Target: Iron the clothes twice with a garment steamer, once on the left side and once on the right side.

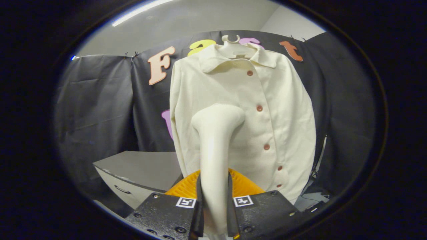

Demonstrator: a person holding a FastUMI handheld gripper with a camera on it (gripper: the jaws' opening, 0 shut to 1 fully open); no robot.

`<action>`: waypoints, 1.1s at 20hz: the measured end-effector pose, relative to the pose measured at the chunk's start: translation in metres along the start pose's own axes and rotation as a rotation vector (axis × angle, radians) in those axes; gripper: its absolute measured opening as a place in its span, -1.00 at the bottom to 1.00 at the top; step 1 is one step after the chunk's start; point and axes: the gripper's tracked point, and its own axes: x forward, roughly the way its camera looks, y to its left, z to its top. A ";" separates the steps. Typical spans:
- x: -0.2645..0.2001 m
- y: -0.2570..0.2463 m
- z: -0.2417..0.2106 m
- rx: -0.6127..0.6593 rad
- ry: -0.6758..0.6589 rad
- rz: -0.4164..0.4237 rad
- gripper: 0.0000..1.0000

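A cream button-up shirt (273,110) hangs on a white hanger (233,45) against the booth's black wall, its front facing me. My gripper (214,196) is shut on the cream handle of a garment steamer (213,146), both black fingers pressing its sides. The steamer stands upright between the fingers. Its head (218,115) sits in front of the shirt's left half, about chest height; whether it touches the cloth I cannot tell. A row of brown buttons (259,108) runs down the shirt just right of the steamer head.
A grey cabinet (140,170) with a drawer handle stands low to the left, below the shirt's hem. An orange ribbed part (186,188) shows just beyond the fingers. Cables (315,173) lie low at the right of the shirt.
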 end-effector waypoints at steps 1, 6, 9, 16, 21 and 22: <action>-0.001 -0.002 -0.013 0.004 0.019 0.001 -0.47; -0.005 -0.009 -0.064 -0.005 0.098 -0.003 -0.47; -0.007 -0.014 -0.099 -0.012 0.152 -0.008 -0.46; -0.015 -0.018 -0.171 0.002 0.280 -0.017 -0.46; -0.029 -0.023 -0.206 0.007 0.348 -0.034 -0.46; -0.033 -0.023 -0.211 0.004 0.362 -0.035 -0.46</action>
